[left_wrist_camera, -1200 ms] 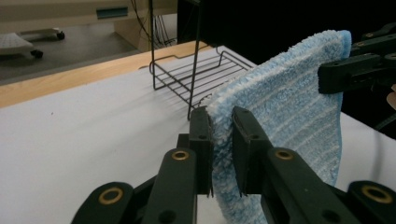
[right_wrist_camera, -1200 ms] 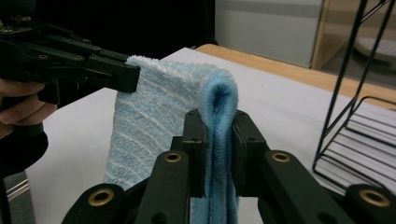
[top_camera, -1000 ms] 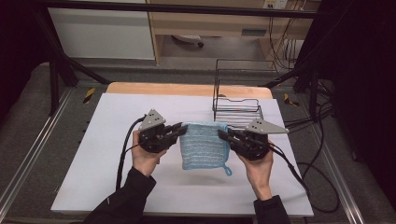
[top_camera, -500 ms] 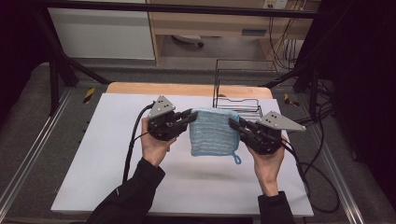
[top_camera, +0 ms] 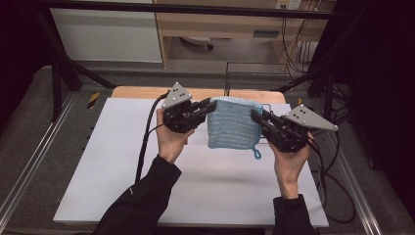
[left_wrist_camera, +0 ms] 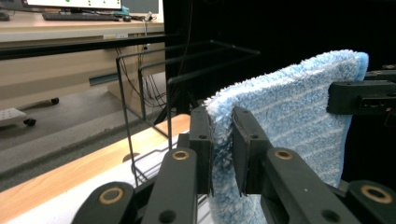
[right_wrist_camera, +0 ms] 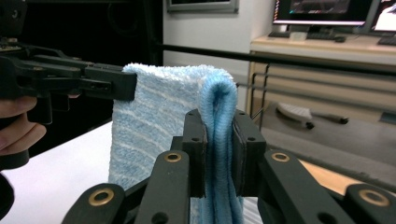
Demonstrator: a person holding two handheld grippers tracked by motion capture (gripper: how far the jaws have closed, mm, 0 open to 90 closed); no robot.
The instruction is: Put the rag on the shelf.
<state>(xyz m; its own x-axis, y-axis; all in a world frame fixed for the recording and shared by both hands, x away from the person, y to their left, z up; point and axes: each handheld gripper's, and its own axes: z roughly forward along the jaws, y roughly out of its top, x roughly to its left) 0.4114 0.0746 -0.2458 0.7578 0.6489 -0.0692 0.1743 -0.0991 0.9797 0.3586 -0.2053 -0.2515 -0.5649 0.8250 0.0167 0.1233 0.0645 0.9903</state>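
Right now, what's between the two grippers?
The folded blue towel, stretched between left gripper and right gripper, each clamped on an upper corner; the high view shows it.

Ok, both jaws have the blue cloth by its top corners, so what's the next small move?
Probably carry the blue cloth forward over the wire rack: left gripper and right gripper clamp its top corners, it hangs clear of the table, and the rack stands just behind.

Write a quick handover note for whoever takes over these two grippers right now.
Left gripper: shut on the left top corner of the folded blue towel.
Right gripper: shut on its right top corner.
Towel hangs between them, above the white table, in front of the black wire rack.
Done: towel folded and gripped.
Left: probably hanging it on the rack, then releasing.
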